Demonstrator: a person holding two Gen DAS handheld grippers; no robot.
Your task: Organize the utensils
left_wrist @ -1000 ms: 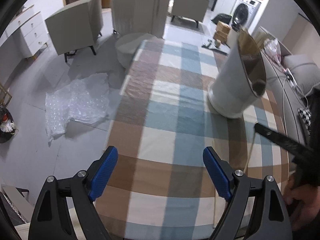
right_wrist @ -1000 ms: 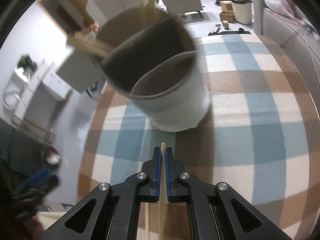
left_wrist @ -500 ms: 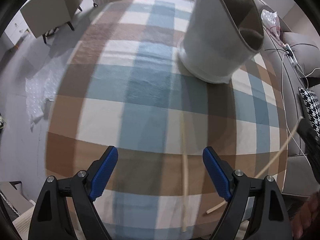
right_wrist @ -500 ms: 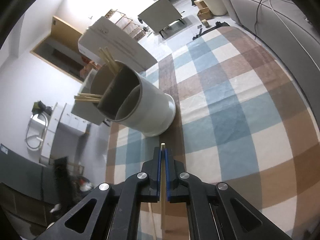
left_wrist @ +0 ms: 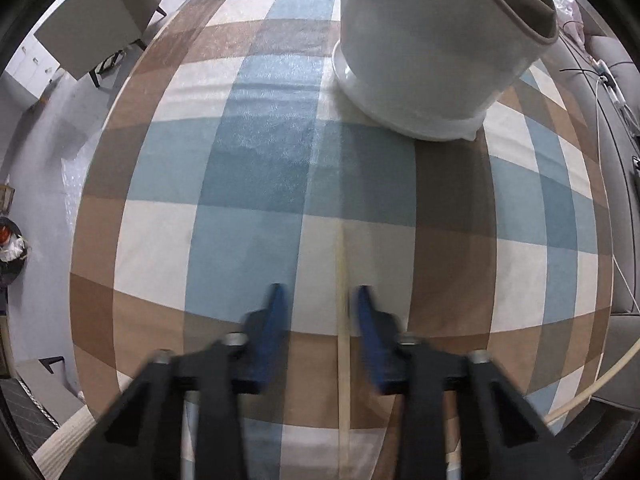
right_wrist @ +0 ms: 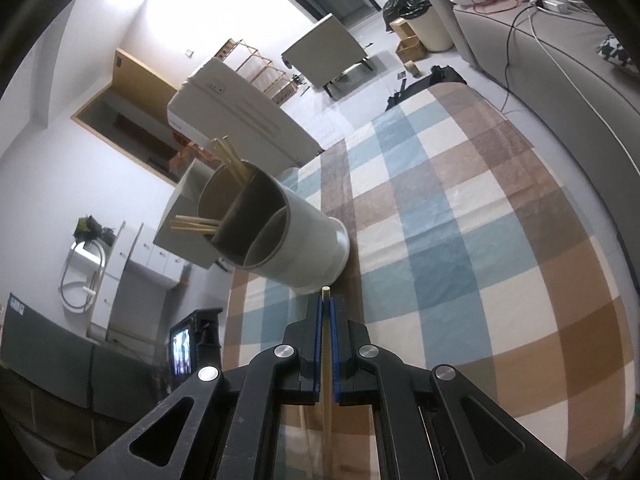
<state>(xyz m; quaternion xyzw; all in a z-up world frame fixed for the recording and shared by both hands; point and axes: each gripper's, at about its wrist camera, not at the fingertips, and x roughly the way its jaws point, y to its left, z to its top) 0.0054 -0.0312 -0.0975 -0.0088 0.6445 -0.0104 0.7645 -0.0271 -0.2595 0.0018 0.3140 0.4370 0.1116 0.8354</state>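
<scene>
Left gripper (left_wrist: 318, 300) jaws have just been closing around a chopstick (left_wrist: 342, 280) flat on the checked tablecloth (left_wrist: 248, 184), pads not yet touching. I keep my right gripper (right_wrist: 327, 308) clamped on another chopstick (right_wrist: 326, 292), aimed toward the holder (right_wrist: 280, 240) for dropping in.

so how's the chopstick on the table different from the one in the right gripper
The table chopstick lies flat on the checked cloth; the right gripper's chopstick is lifted off it. The left gripper, jaws just closing, straddles the first without pinching it yet; the right gripper clamps the second. Both are pale wood.
</scene>
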